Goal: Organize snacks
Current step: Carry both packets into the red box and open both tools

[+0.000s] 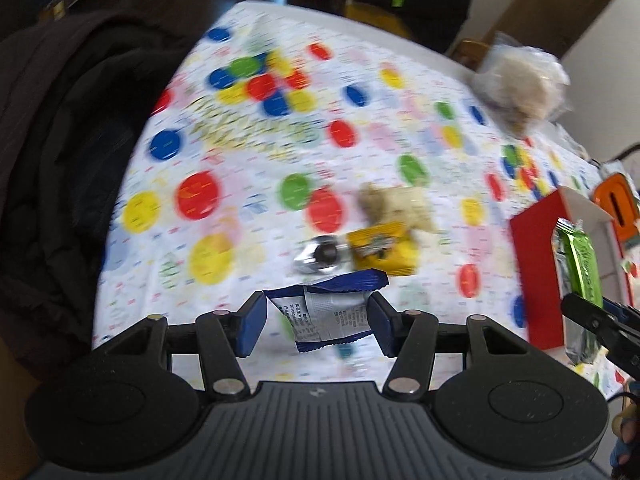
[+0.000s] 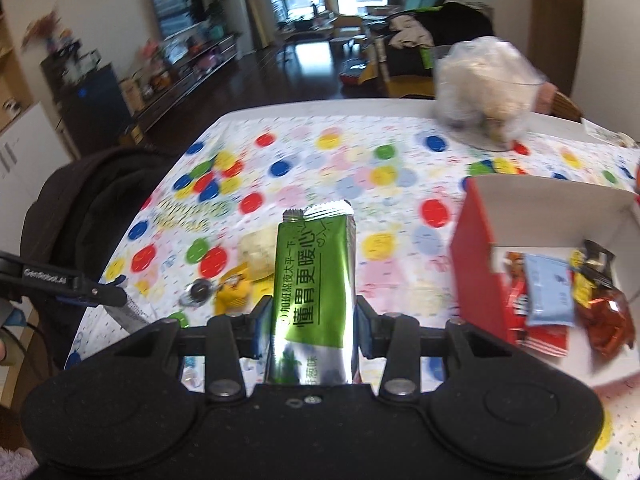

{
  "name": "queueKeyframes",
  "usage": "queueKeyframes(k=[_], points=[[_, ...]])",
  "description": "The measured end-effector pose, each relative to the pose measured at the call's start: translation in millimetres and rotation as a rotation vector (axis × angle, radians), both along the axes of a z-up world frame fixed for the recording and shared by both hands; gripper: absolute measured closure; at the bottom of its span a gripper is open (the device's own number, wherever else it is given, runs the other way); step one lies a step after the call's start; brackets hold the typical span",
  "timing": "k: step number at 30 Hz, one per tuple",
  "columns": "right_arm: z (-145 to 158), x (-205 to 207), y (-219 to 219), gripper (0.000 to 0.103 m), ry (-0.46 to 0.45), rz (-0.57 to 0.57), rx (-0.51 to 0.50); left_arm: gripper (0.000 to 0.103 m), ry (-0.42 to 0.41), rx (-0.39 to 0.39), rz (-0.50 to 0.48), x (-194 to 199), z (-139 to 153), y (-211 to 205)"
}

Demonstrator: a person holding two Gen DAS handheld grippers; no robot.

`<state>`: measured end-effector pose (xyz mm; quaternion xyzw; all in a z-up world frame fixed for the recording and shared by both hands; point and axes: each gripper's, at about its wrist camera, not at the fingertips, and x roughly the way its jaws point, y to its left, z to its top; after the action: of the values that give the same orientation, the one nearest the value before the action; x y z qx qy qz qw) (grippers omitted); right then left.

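Left gripper [image 1: 316,322] pinches blue packet [image 1: 326,312]; right gripper [image 2: 312,330] pinches green packet [image 2: 314,284] near red box [image 2: 474,280].

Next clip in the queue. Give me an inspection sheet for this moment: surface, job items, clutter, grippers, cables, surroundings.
Surface: table under a polka-dot cloth.
Job's things: red box holding several snack packets; yellow packet, silver-wrapped round snack and pale snack loose on the cloth.
Clutter: clear plastic bag of pale food at the far edge.
Grippers: left gripper shut on blue-and-white packet; right gripper shut on green packet.
Cables: nothing seen.
Surroundings: dark coat beside the table; living room with window behind.
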<state>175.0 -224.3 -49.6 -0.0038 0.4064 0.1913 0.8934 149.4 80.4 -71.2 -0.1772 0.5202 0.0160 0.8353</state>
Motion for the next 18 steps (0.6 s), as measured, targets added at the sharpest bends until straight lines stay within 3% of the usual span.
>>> queueKeyframes(k=[10, 18], points=[[13.0, 15.7, -91.5, 0.063, -0.045, -0.097, 0.002, 0.048, -0.094, 0.002, -0.187, 29.9, 47.2, -110.3], [9.1, 33.8, -164.2, 0.063, -0.050, -0.153, -0.012, 0.048, -0.123, 0.019, -0.303, 55.6, 69.3, -202.4]])
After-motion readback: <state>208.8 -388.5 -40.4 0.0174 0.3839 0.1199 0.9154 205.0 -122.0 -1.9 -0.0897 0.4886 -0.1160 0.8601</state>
